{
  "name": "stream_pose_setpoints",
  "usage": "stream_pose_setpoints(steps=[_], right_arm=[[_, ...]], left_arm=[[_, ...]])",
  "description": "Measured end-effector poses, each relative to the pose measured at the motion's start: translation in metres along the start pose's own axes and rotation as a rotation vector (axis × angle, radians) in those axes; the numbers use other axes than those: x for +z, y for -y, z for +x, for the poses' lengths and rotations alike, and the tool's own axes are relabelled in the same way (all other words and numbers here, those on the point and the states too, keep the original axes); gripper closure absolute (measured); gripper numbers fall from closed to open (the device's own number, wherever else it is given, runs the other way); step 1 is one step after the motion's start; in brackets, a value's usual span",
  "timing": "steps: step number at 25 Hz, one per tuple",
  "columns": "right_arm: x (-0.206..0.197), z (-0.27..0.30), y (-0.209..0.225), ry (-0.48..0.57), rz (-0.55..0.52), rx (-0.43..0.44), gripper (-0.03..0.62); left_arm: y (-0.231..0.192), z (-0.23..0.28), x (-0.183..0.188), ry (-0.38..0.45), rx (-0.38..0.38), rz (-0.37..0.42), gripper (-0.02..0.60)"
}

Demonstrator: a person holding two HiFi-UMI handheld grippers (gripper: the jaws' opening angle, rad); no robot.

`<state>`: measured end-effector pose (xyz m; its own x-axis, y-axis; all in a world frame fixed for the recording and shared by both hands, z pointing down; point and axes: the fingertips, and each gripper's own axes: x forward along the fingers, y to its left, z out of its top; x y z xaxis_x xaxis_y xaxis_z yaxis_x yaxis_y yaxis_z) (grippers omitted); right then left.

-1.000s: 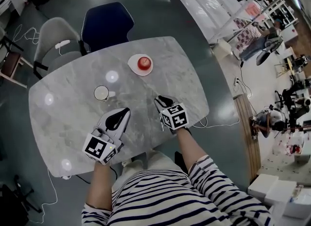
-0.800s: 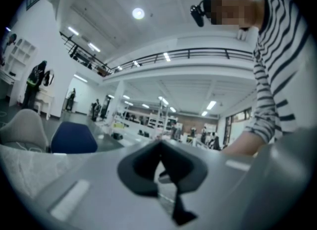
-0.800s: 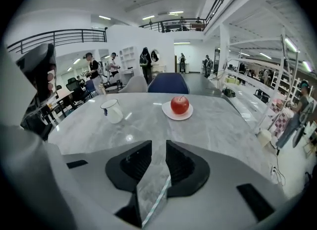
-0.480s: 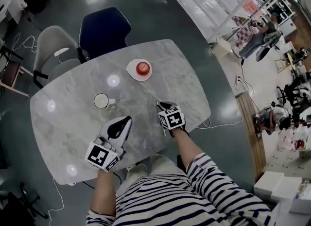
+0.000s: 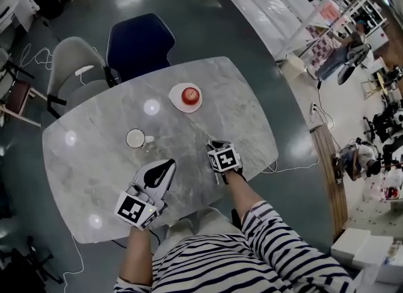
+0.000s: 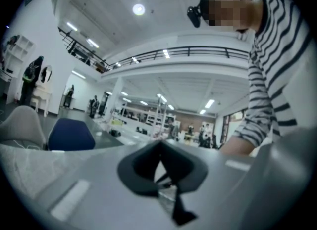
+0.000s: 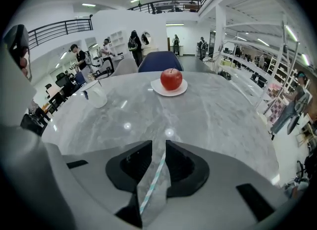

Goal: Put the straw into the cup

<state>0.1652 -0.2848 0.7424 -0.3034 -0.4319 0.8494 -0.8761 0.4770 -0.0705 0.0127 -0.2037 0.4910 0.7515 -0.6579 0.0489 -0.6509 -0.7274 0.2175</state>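
A grey marble table (image 5: 214, 121) fills the middle of the head view, with a navy chair (image 5: 140, 40) and a grey chair (image 5: 70, 65) pushed up to its far edge. A person in a striped top stands at the near edge with a gripper in each hand, both held over the table close to that edge. The left gripper (image 5: 162, 171) is tilted so that its own view looks up into the room rather than at the table; its jaws are pressed together at the tips, with nothing clearly held between them. The right gripper (image 7: 158, 147) points across the table, its jaws drawn narrow onto the straw (image 7: 154, 177), which lies lengthwise in the gap inside a clear wrapper. A white plate (image 5: 176, 99) sits toward the far side with a red apple (image 5: 190, 95) on it. The cup (image 5: 134, 138) stands upright, left of the plate and beyond the left gripper, well apart from the straw
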Motion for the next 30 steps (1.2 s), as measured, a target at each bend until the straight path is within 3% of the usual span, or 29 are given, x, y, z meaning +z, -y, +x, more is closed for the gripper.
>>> stream_pose_setpoints(steps=[12, 30], right_arm=[[-0.015, 0.030, 0.010, -0.131, 0.087, 0.003, 0.517], [-0.021, 0.040, 0.012, -0.237, 0.051, -0.034, 0.524]], left_arm=[[-0.006, 0.002, -0.007, -0.017, 0.012, -0.007, 0.574], [-0.006, -0.002, -0.008, -0.033, 0.020, 0.001, 0.574]])
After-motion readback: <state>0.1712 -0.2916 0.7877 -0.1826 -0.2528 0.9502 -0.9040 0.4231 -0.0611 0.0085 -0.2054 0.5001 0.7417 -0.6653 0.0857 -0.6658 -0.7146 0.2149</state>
